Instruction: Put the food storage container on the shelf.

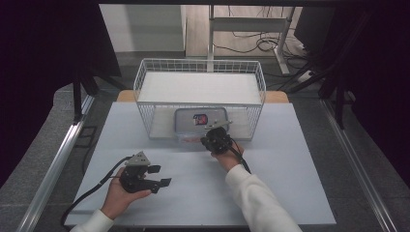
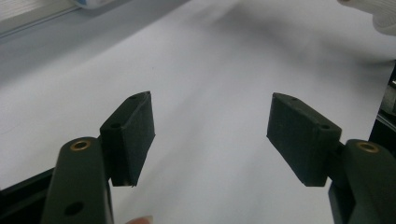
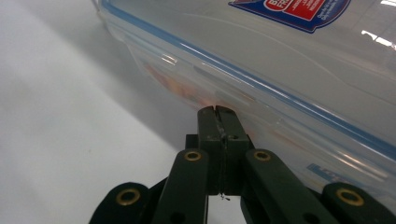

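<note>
A clear plastic food box (image 1: 191,126) with a blue-sealed lid and a red and blue label (image 1: 199,119) sits on the lower level of a white wire rack (image 1: 200,64). Its front edge sticks out toward me. My right gripper (image 1: 214,134) is shut, and its tips touch the box's front wall just below the lid. Up close the closed tips (image 3: 217,113) meet the box wall (image 3: 289,70) with nothing visible between them. Something orange shows faintly inside the box. My left gripper (image 1: 162,175) rests low over the table at the front left, open and empty (image 2: 210,121).
The white table (image 1: 280,183) has free room on both sides of the rack. The rack's upper shelf (image 1: 198,87) holds a white board. A white sleeve (image 1: 256,198) reaches in from the bottom. Metal rails run along both table sides, and cables lie on the floor behind.
</note>
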`<state>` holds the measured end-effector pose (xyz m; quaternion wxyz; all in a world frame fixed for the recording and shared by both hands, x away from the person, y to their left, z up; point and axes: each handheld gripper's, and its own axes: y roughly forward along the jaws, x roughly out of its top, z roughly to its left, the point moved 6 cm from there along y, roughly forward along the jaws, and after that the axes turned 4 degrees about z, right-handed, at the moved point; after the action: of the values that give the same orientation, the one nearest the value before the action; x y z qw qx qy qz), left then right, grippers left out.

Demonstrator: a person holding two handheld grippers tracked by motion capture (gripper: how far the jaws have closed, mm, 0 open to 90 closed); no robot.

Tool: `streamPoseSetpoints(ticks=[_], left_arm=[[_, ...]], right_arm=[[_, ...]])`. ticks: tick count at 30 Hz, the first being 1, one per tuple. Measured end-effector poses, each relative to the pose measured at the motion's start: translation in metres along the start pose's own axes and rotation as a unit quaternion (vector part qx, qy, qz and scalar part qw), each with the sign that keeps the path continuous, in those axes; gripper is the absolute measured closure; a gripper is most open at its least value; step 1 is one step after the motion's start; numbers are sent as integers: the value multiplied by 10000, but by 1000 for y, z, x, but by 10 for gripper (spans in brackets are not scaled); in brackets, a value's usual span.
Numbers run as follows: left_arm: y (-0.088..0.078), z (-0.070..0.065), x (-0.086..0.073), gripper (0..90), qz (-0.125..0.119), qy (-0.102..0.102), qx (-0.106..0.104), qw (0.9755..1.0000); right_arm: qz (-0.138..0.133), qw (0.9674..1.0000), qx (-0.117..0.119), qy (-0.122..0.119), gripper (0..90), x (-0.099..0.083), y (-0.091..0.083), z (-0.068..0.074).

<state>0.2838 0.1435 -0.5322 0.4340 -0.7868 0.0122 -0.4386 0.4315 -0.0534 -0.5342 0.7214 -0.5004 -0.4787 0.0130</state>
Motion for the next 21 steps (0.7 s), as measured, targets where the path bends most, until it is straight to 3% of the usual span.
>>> streamPoseSetpoints(ticks=[21], left_arm=[[-1,2,0,315,29,43,49,10000]], right_arm=[[-103,9993,-62,362,892,16,17,-11]])
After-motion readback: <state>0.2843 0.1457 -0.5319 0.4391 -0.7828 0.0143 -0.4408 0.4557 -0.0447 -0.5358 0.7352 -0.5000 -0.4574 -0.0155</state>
